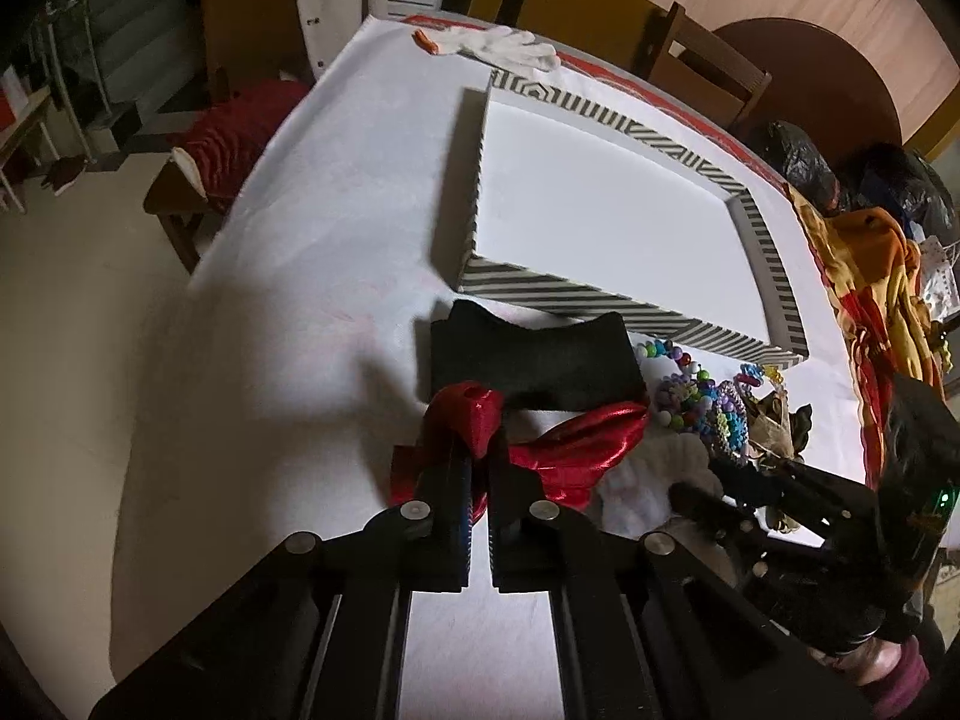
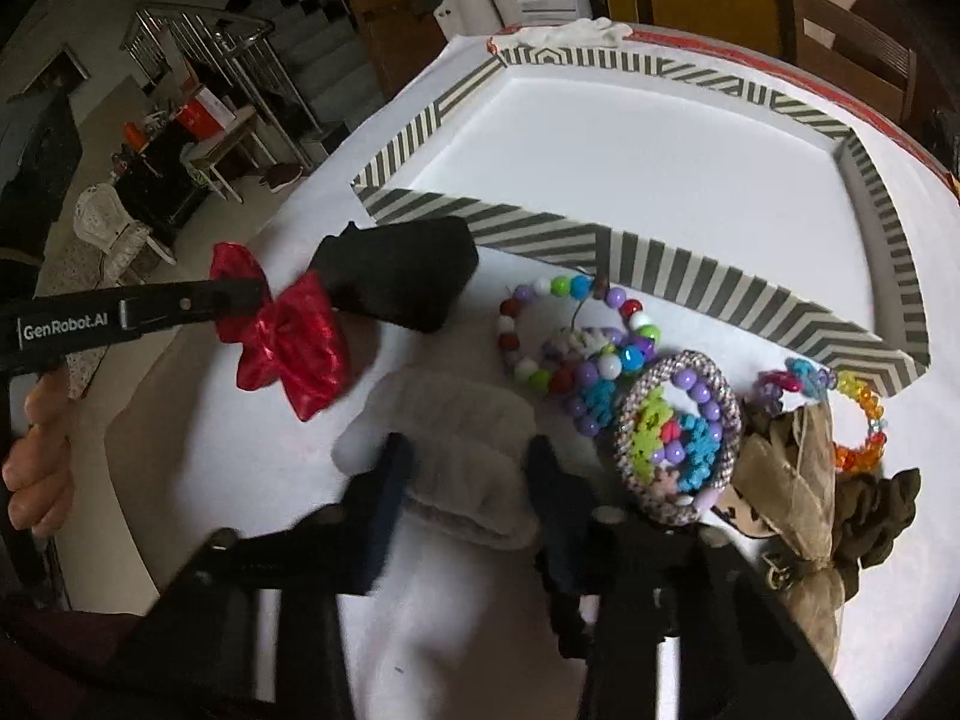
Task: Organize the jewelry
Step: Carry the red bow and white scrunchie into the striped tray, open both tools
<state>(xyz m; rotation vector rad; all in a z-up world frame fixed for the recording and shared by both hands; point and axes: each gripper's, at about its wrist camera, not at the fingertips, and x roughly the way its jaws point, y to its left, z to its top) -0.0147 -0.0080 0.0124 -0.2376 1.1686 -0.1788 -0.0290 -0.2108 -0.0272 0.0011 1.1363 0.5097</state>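
My left gripper (image 1: 477, 450) is shut on a red satin bow (image 1: 576, 444), which lies on the white cloth just in front of a black velvet piece (image 1: 528, 360). In the right wrist view the same left gripper (image 2: 252, 297) pinches the red bow (image 2: 288, 348) from the left. My right gripper (image 2: 468, 480) has both pads against the sides of a grey fuzzy scrunchie (image 2: 468, 420). Beaded bracelets (image 2: 576, 342) and a woven bangle (image 2: 678, 438) lie just right of it. Behind them stands the striped-walled box (image 2: 660, 264), its white floor bare.
A beige ribbon bow (image 2: 792, 468), an olive scrunchie (image 2: 876, 516) and an orange bead bracelet (image 2: 864, 420) lie at the right. A white glove (image 1: 510, 45) rests on the table's far edge. Chairs and bundled cloth (image 1: 870, 276) crowd the right side.
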